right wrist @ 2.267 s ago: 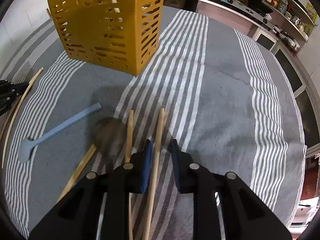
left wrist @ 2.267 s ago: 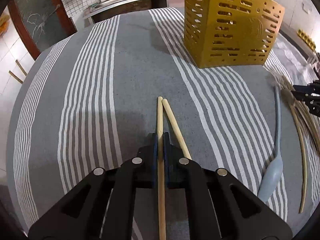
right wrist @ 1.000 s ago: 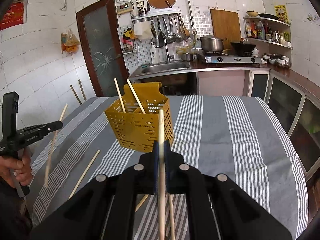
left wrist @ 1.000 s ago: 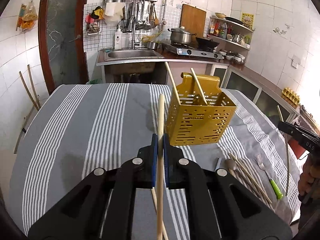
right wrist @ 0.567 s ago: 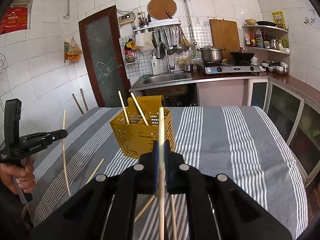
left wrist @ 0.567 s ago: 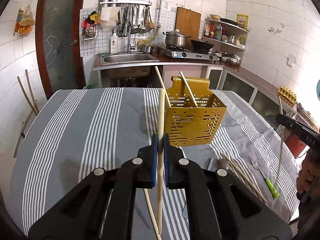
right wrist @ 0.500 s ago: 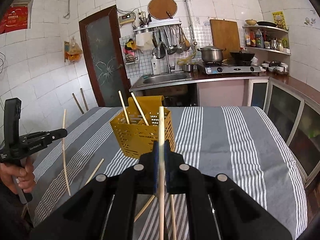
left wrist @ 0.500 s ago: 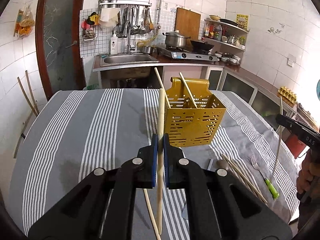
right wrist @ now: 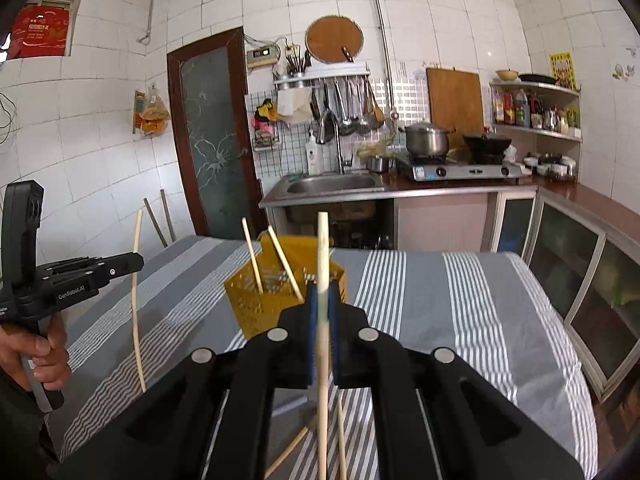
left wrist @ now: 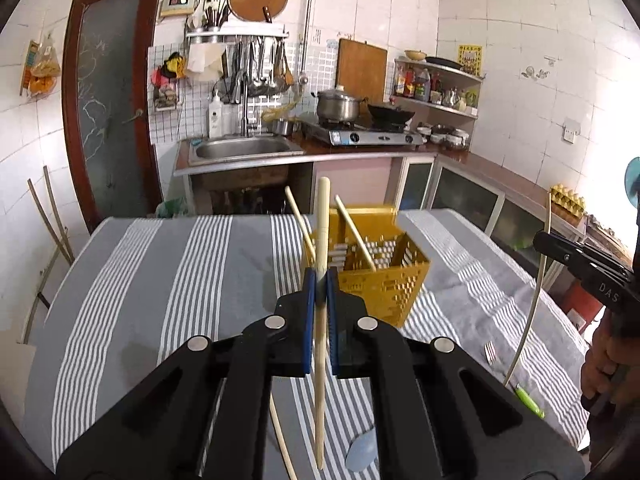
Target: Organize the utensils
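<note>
Both chopsticks lifted higher, left gripper [left wrist: 319, 286] and right gripper [right wrist: 322, 300] clenched on them, lower ends cut off.

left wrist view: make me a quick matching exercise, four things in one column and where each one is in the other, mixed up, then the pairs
Things:
1. chopstick
2. yellow utensil basket
3. green-handled fork
4. blue spoon

Places:
A. lying on the striped cloth at the right, near the table edge
B. clamped upright in the left gripper
C. lying on the cloth at the bottom of the picture, partly hidden by the gripper
D. standing on the table beyond the gripper, two chopsticks leaning in it

Pairs: 1-B, 2-D, 3-A, 4-C
</note>
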### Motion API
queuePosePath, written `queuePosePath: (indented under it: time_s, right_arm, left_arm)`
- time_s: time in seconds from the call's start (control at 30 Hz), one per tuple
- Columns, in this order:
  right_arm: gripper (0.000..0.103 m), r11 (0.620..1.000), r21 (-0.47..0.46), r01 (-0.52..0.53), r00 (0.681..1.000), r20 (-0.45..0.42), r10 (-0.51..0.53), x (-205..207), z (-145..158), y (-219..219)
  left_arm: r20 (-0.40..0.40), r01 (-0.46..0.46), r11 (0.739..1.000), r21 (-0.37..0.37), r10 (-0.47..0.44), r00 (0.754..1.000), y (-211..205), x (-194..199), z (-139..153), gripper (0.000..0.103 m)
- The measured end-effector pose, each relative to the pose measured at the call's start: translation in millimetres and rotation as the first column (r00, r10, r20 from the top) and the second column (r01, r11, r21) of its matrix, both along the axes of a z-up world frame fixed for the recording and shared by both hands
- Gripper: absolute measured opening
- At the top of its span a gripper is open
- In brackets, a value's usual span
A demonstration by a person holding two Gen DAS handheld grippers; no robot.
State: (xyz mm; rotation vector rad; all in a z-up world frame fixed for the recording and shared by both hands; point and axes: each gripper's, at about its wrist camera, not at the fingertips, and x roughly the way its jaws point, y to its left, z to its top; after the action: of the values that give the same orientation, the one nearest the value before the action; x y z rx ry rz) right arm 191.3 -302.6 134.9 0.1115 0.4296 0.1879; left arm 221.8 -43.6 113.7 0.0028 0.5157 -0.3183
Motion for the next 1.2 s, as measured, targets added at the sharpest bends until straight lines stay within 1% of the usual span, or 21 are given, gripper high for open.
queuePosePath:
  time_s: [0.27,0.53,0.87,1.07,1.2]
  right_arm:
    - [0.006,1.0,-0.013,0.019,0.998,0.056,-0.018,18.2,25.0,-0.4]
    - [0.006,1.0,-0.006,0.012,0.994,0.107,-0.012,38.4,44.4,6.0]
    - [0.006,1.0,-0.003,-0.001,0.989,0.145,0.002,69.3,59.3,14.4]
    - [0.006,1.0,-0.003,-0.016,0.985,0.174,0.017,88.9,70.8,21.0]
    - [0.006,1.0,-0.001,-0.027,0.98,0.197,0.027,99.1,75.9,28.5]
  left_arm:
    - [0.052,-0.003,1.0,-0.003,0.003,0.999,-8.3,19.9,25.1,0.004]
    - [0.116,0.022,1.0,-0.011,-0.02,0.993,-21.0,38.8,50.1,0.004]
    - [0.128,0.043,0.999,-0.032,-0.038,0.991,-33.9,67.0,59.1,0.004]
    - [0.165,0.049,0.998,-0.048,-0.04,0.985,-38.2,88.7,75.6,0.004]
    - [0.204,0.044,0.998,-0.045,-0.034,0.978,-45.0,103.0,83.0,0.004]
